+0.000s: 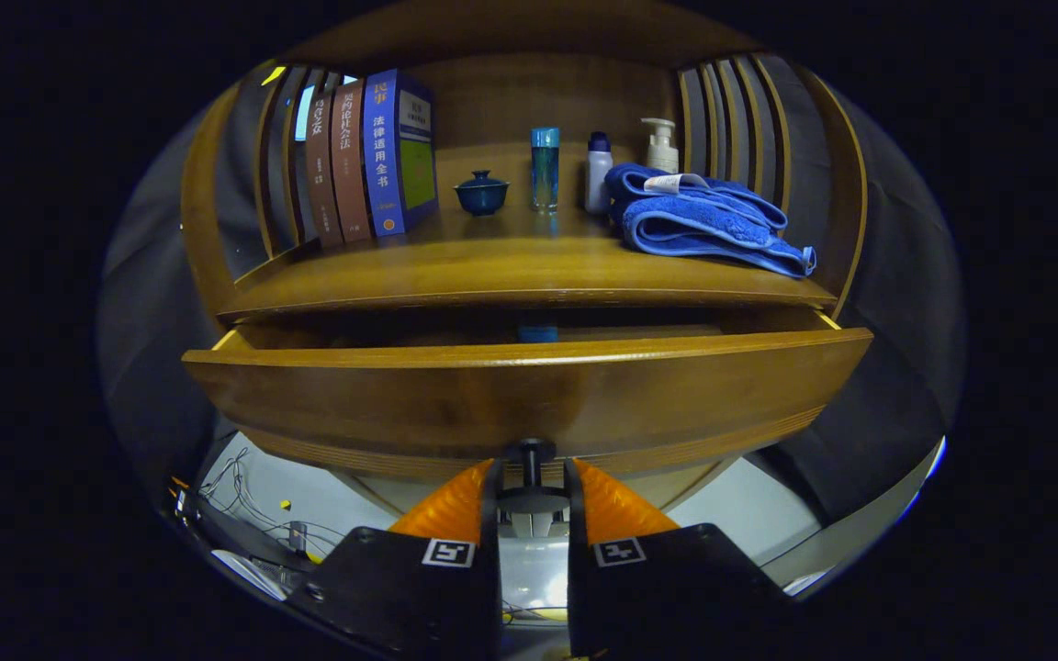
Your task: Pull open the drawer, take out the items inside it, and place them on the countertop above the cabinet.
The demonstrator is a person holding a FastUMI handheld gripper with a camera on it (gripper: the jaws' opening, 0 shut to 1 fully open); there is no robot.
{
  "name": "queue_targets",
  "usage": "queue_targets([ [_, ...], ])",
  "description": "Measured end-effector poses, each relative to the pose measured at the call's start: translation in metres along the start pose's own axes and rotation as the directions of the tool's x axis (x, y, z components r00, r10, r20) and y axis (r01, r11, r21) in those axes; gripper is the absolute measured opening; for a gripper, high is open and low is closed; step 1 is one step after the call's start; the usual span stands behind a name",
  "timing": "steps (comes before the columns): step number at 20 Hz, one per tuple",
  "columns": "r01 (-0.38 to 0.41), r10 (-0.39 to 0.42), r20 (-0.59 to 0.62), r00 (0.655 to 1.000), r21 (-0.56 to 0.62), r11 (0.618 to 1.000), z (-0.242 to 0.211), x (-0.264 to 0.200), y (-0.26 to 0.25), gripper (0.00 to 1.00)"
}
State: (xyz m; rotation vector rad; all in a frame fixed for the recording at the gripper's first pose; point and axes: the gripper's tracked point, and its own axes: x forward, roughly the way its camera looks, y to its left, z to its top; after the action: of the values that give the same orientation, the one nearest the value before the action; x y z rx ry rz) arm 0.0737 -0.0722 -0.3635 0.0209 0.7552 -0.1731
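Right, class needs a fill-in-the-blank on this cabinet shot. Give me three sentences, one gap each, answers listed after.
1. The gripper is closed on the drawer's ____.
2. The drawer is pulled partly ____.
3. On the countertop, the folded blue towel lies to the right of the ____ dispenser and bottles.

Answers: knob; open; pump

Blue book spine: read "民事" at the top, with "法律适用全书" running down below it.
Brown books spines: bore characters too blurred to read.
Towel tag: print was too small to read.
Gripper: carried a square black-and-white marker on each side; both fingers pressed on the drawer knob.
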Motion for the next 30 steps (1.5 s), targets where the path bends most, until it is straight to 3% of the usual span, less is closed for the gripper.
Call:
queue_targets([
  [18, -0.011, 0.014, -0.077, 0.997, 0.046, 0.999, -0.065, -0.096, -0.008, 0.32],
  [26, 0.002, 0.003, -0.104, 0.995, 0.051, 0.999, -0.088, -0.112, -0.009, 0.32],
  [28, 0.006, -0.003, -0.097, 0.995, 0.029, 1.0, -0.085, -0.119, -0.009, 0.4],
  [30, 0.034, -0.034, -0.044, 0.998, 0.013, 0.999, -0.071, -0.136, -0.013, 0.64],
])
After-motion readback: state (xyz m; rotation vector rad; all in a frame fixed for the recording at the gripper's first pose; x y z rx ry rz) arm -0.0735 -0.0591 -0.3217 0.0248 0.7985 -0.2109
